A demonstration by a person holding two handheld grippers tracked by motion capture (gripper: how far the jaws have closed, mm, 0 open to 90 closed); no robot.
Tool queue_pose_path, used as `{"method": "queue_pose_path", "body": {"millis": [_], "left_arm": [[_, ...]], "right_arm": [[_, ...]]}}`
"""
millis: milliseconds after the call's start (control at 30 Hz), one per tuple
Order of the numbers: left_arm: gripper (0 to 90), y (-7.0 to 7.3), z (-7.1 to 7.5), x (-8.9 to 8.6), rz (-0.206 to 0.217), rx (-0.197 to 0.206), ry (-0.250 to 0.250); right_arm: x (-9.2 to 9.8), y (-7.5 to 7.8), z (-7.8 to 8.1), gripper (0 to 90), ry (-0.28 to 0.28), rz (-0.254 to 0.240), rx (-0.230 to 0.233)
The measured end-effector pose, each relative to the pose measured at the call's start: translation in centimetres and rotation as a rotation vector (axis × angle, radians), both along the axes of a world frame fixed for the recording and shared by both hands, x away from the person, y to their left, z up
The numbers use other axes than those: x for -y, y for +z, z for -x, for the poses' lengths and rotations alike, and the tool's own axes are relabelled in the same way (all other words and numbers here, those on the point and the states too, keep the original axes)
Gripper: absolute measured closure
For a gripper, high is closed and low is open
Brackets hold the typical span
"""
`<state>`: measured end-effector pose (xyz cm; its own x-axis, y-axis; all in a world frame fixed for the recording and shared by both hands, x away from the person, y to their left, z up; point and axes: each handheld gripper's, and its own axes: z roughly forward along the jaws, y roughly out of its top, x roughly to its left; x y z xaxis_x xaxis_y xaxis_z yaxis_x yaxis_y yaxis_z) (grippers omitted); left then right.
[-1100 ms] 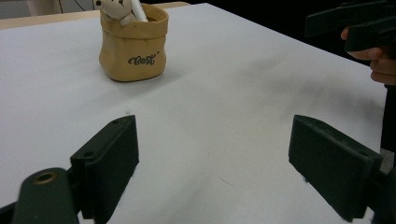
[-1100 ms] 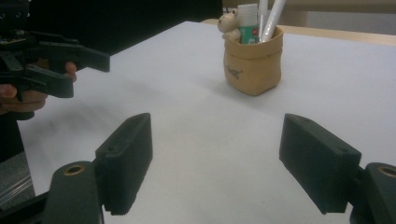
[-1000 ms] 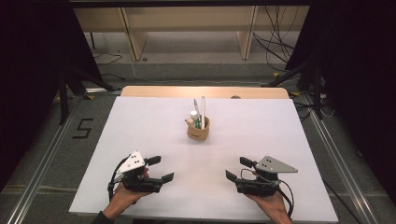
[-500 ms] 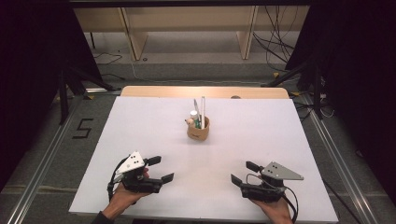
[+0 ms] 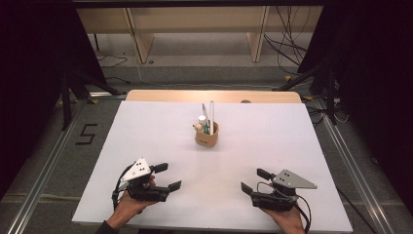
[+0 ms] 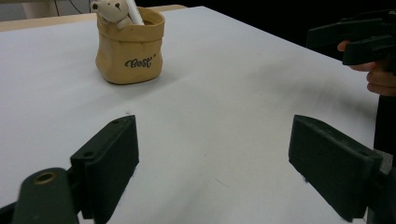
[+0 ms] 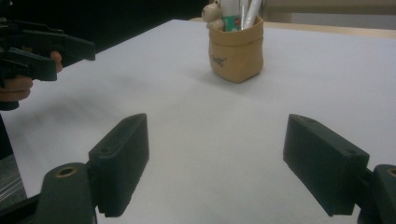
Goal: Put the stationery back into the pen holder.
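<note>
We hold both grippers low at the near edge of the table (image 5: 146, 122), jaws spread wide and empty: the left gripper (image 5: 168, 176) and right gripper (image 5: 255, 180) angle inward, so each camera keeps the pot (image 5: 206, 135) in sight. The pot sits mid-table, well apart from both, its pens (image 5: 211, 114) upright and easy to pinch from above, we judge.

Tan pot (image 5: 206, 137) (dark lettering), white table (image 5: 146, 131), black tongs (image 5: 168, 176).
</note>
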<state>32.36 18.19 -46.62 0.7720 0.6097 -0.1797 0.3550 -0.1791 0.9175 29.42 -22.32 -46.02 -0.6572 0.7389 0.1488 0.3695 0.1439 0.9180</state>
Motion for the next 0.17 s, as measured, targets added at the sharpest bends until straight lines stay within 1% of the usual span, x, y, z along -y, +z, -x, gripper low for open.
{"method": "queue_pose_path", "body": {"millis": [167], "left_arm": [[15.8, -0.01, -0.01, 0.0, -0.002, 0.0, 0.0]], "right_arm": [[-0.01, 0.0, -0.01, 23.4, 0.001, 0.002, 0.0]]}}
